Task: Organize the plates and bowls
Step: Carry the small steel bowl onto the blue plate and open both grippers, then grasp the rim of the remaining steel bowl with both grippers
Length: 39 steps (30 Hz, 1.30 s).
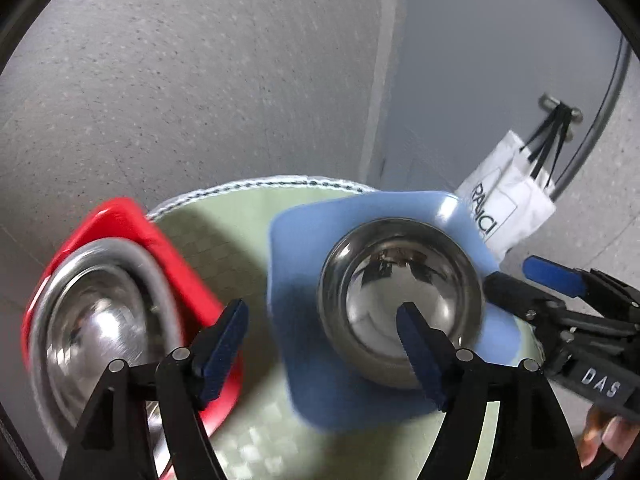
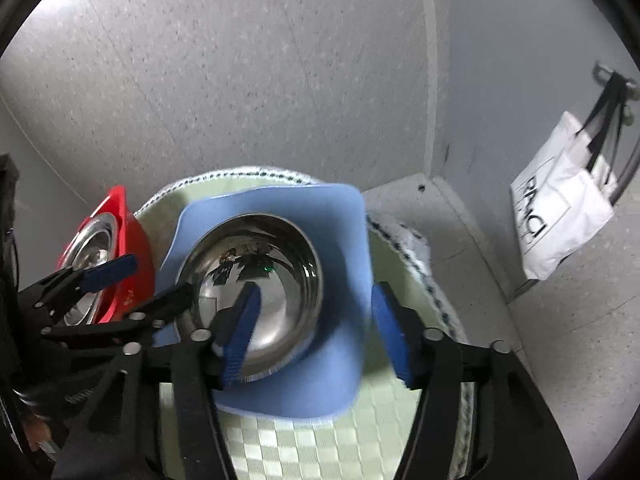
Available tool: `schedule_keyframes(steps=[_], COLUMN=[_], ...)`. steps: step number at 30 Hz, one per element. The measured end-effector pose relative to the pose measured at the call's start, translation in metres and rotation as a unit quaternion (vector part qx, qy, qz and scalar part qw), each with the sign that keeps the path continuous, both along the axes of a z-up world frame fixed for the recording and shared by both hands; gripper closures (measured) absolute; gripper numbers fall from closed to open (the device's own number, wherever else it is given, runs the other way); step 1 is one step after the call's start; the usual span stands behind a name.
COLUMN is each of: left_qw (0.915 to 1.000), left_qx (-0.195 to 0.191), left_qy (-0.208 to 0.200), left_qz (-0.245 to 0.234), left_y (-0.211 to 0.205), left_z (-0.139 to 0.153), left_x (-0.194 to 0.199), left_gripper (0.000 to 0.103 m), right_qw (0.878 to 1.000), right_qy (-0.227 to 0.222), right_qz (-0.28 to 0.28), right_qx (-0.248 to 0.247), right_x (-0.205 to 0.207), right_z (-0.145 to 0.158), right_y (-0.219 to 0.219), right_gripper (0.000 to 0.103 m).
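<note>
A steel bowl [image 1: 400, 300] sits on a blue square plate [image 1: 296, 280] on a green checked mat [image 1: 240, 240]. A second steel bowl [image 1: 96, 320] sits on a red square plate [image 1: 120, 220] at the left. My left gripper [image 1: 324, 344] is open, its right finger over the bowl on the blue plate. My right gripper [image 2: 316, 332] is open, straddling the right rim of that bowl [image 2: 260, 276] and the blue plate's [image 2: 340, 360] right side. The red plate [image 2: 132, 240] shows at left in the right wrist view. Each gripper shows in the other's view.
The round mat [image 2: 300, 452] with a white stitched edge lies on a grey speckled floor [image 2: 560, 360] in a wall corner. A white paper bag [image 2: 560, 216] hangs from a hook on the right wall.
</note>
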<state>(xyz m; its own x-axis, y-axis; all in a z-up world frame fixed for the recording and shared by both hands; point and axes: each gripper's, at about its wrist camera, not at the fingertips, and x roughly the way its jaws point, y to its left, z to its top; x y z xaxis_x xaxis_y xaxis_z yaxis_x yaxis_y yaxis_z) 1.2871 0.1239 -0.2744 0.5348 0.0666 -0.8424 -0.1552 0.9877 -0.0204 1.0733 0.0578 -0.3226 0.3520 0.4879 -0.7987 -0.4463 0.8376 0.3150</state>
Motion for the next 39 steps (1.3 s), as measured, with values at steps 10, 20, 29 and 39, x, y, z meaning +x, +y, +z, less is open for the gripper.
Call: schedule_keyframes(steps=[10,20,29,39], left_qw=[0.9989,0.9981,0.9952,0.9931], left_qx=[0.002,-0.013,-0.028,-0.085], left_qy=[-0.041,0.003,0.04,0.066], left_qz=[0.025,0.059,0.084,0.048], left_y=[0.002,-0.018,-0.019,-0.019], left_z=[0.03,0.001,-0.016,-0.035], left_x=[-0.155,-0.298,-0.34,-0.322], left_gripper=[0.023,0.023,0.024,0.082], right_qw=[0.999,0.991,0.983,0.974], right_qy=[-0.011,0.054,0.098,0.138], right_qz=[0.04,0.115,0.153,0.173], right_qx=[0.032,0.034,0.016,0.037], right_x=[-0.106,-0.229,-0.265,-0.265], right_z=[0.034,-0.002,-0.038,-0.059], right_y=[-0.036,-0.032,-0.013,-0.004], right_gripper=[0.041,0.038,0.038,0.091])
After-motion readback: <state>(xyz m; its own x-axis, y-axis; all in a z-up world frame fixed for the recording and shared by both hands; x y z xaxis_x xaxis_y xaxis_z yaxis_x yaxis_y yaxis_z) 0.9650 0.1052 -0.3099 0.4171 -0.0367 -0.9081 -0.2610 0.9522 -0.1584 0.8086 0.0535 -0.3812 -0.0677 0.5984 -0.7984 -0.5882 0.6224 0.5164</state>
